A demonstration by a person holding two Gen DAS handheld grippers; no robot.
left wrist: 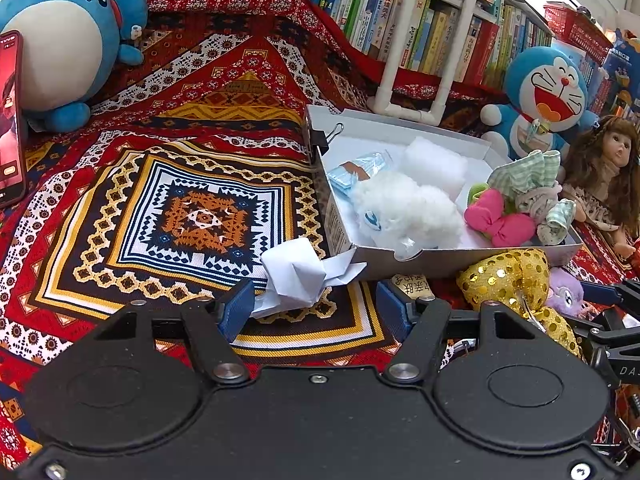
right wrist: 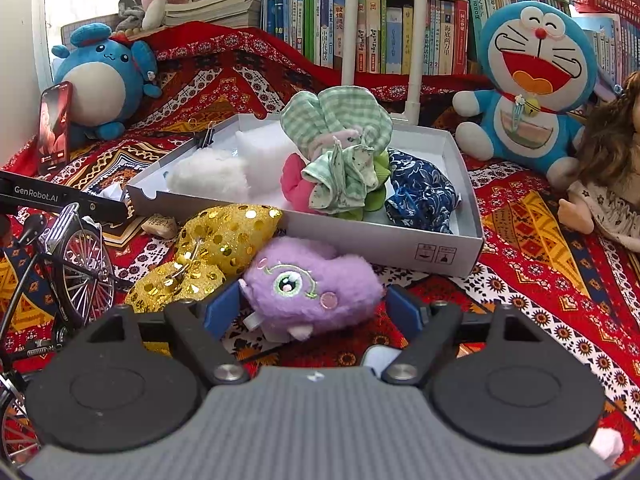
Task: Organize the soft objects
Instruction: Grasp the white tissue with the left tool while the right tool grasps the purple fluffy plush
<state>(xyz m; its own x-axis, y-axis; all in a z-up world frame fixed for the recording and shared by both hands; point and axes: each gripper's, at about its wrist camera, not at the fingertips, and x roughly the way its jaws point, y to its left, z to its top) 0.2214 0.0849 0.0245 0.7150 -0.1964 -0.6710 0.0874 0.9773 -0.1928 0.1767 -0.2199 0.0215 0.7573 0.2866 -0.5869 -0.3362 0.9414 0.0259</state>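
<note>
A white box [left wrist: 440, 258] [right wrist: 360, 240] on the patterned cloth holds a white fluffy toy [left wrist: 404, 212] [right wrist: 208, 178], a pink bow [left wrist: 500, 220], green checked cloths [right wrist: 340, 128] and a blue patterned pouch [right wrist: 422, 194]. My left gripper [left wrist: 316, 312] is open, with a crumpled white tissue [left wrist: 296, 272] lying between its fingertips on the cloth. My right gripper [right wrist: 314, 310] is open around a purple plush toy [right wrist: 312, 284] lying in front of the box. A gold sequin bow [right wrist: 212, 252] [left wrist: 512, 280] lies left of the purple toy.
A blue round plush [left wrist: 64, 40] [right wrist: 104, 80] and a phone [left wrist: 10, 120] [right wrist: 56, 124] stand at the left. A Doraemon plush [right wrist: 532, 88] [left wrist: 540, 96] and a doll [left wrist: 604, 168] [right wrist: 612, 160] sit at the right. A model bicycle [right wrist: 60, 272] stands near left. Bookshelves [right wrist: 400, 20] line the back.
</note>
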